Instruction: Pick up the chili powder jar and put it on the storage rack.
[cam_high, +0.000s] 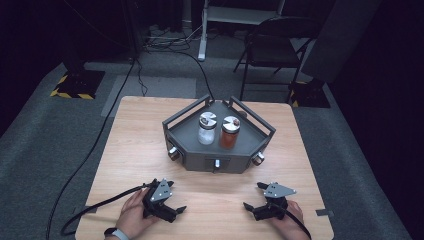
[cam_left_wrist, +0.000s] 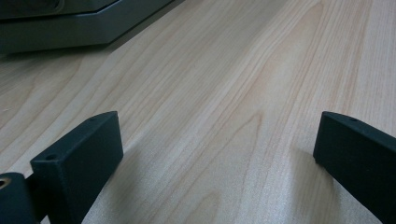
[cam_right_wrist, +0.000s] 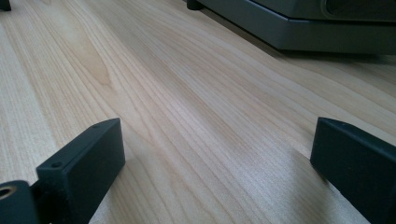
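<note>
A grey tray with raised rails stands at the middle of the wooden table. Two jars stand upright in it, side by side: a clear jar with a silver lid and a jar of orange-red contents. My left gripper rests low near the front edge, held by a hand, open and empty. My right gripper mirrors it at the front right, open as well. Bare wood lies between the jaws of the left gripper and of the right gripper. Both are well short of the tray.
The tray's base shows at the far left of the left gripper view, and the same tray base sits at the upper right of the right gripper view. A black cable trails off the table's left front. A folding chair stands behind the table.
</note>
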